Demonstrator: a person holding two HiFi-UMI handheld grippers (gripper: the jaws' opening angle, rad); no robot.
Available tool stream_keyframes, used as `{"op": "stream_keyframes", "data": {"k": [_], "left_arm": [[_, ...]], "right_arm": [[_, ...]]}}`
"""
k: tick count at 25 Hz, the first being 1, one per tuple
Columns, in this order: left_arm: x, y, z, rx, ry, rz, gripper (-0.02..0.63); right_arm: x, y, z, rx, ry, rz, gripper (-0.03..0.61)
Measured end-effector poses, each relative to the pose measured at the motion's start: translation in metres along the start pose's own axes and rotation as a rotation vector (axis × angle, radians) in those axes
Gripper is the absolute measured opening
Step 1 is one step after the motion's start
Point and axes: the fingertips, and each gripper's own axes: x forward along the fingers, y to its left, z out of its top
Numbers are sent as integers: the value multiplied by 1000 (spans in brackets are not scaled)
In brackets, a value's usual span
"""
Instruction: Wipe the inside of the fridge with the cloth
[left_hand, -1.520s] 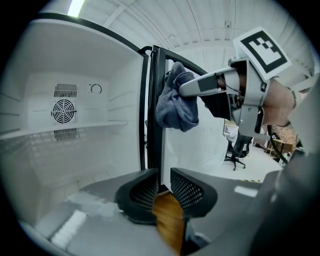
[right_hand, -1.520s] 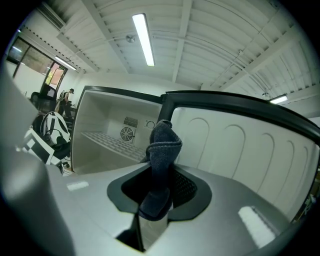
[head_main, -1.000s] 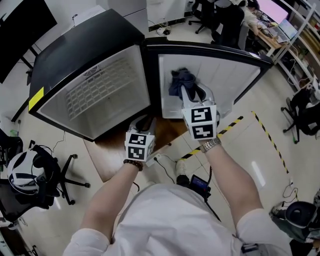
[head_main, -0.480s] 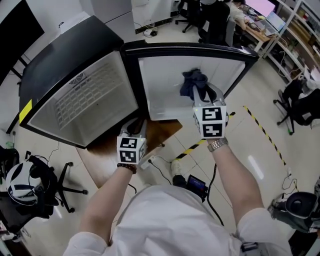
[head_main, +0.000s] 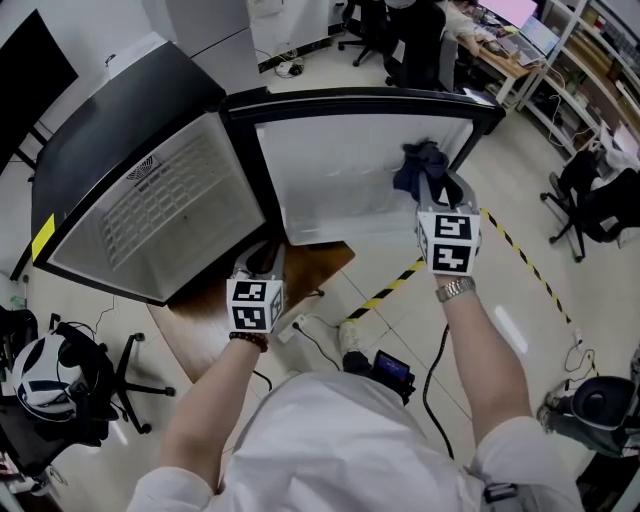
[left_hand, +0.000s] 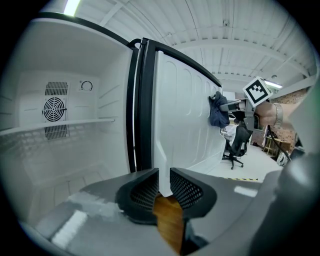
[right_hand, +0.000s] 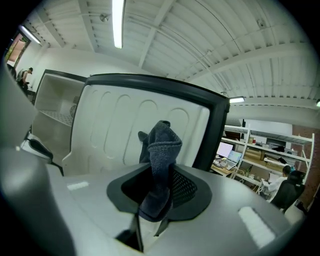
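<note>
In the head view the fridge (head_main: 120, 120) stands open, and its door (head_main: 330, 170) is swung wide, so the white inner side faces the person. The right claw (head_main: 436, 188) is clamped on the dark cloth (head_main: 420, 165) and holds it against the upper right part of this panel, close to the black edge, probably to wipe there. The left claw (head_main: 263, 262) waits low near the hinge side, over a wooden board (head_main: 300, 275) on the floor. In the left gripper view its jaws stand only a little apart with nothing between them; the door's lower corner shows behind the gap. The cabinet with its wire shelf (left_hand: 55, 122) looks free to reach into. In the right gripper view the cloth sticks up from the closed jaws. The panel offers much room toward the hinge, but very little toward the black rim (right_hand: 216, 125).
</note>
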Motion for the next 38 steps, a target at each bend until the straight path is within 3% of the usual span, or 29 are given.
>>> {"op": "stream_keyframes", "data": {"k": [5, 13, 29, 33, 38], "left_arm": [[2, -2, -2, 2, 6, -1, 73], [-4, -4, -2, -3, 5, 11, 72], [-52, 31, -24, -38, 5, 84, 72], [-71, 46, -33, -48, 7, 115, 72], [-96, 67, -44, -58, 11, 155, 72]], "right_arm": [[-4, -23, -11, 2, 8, -40, 94], [-15, -22, -11, 16, 0, -28, 94], [-21, 225, 21, -31, -57, 413, 94], [-13, 270, 21, -49, -47, 476, 94], [4, 298, 20, -73, -33, 489, 94]]}}
